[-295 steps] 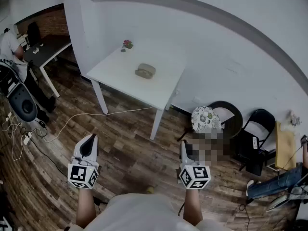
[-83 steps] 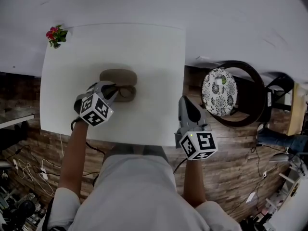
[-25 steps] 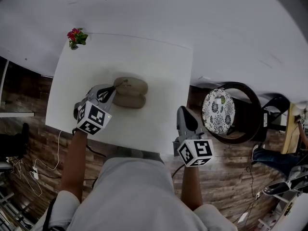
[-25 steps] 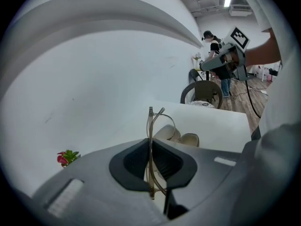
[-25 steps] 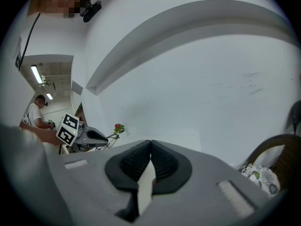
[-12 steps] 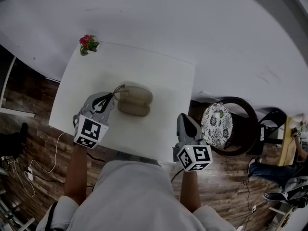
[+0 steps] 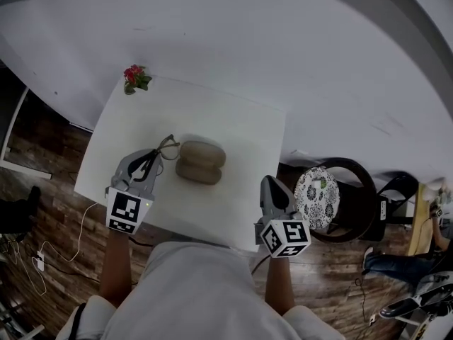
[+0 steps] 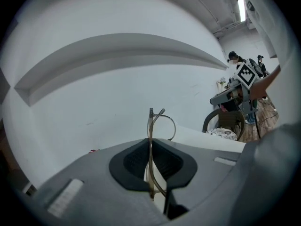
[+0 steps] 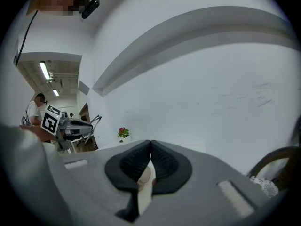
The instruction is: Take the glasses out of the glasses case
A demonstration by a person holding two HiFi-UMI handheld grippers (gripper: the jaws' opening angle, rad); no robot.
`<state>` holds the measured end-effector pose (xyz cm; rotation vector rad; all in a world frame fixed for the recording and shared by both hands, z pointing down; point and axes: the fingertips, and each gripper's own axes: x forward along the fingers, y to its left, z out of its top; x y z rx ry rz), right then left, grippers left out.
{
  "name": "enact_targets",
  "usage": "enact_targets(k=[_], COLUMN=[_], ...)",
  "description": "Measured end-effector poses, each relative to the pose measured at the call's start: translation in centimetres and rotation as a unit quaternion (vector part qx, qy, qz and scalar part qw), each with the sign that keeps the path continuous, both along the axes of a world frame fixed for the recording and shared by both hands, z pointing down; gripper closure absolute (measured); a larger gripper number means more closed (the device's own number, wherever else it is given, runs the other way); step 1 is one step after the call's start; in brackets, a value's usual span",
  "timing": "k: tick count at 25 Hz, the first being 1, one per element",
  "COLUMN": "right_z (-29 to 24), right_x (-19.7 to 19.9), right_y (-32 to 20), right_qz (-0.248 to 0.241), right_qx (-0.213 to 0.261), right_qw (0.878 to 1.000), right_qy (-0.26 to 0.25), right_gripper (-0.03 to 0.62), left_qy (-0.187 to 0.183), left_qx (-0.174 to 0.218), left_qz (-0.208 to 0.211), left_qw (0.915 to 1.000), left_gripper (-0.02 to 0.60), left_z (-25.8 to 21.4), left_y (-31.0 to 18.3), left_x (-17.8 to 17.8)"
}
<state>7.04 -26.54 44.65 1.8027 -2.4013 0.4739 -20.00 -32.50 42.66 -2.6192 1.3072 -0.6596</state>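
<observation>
We see the left gripper (image 7: 151, 158) clamped on the thin frame of the glasses (image 8: 151, 126), which stand upright between its jaws, outside and just left of the open brown case (image 7: 200, 161) on the white table (image 7: 244, 129). The right gripper (image 7: 272, 184), its jaws pressed together on nothing, hovers at the table's near right edge. A small flower (image 7: 133, 78) marks the far left corner.

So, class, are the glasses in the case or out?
Out. The left gripper pinches the glasses beside the case, clear of it, in the head view.
</observation>
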Motion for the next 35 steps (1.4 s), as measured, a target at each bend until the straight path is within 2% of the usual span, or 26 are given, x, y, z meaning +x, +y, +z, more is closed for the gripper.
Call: enact_targets(k=[9,22,35], right_z=[-0.9,-2.2,-2.7], right_x=[-0.3,0.3,1.4], right_y=[-0.3,-0.7,-0.4], right_qz=[-0.003,0.014,0.032], right_qx=[0.008,0.019,0.025], right_qw=[1.0,1.0,0.999], right_qy=[0.003,0.006,0.006], right_gripper=[0.591,0.591,0.591], left_qy=[0.063,0.127,0.149], left_qx=[0.046,0.074,0.084], left_qz=[-0.042,-0.066,-0.069], left_qw=[0.996,0.9869,0.9829], left_gripper=[0.558,0.558,0.558], left_z=[-3.6,-5.7,-6.4], left_y=[0.7,0.2,0.2], left_x=[-1.7,-3.1,-3.1])
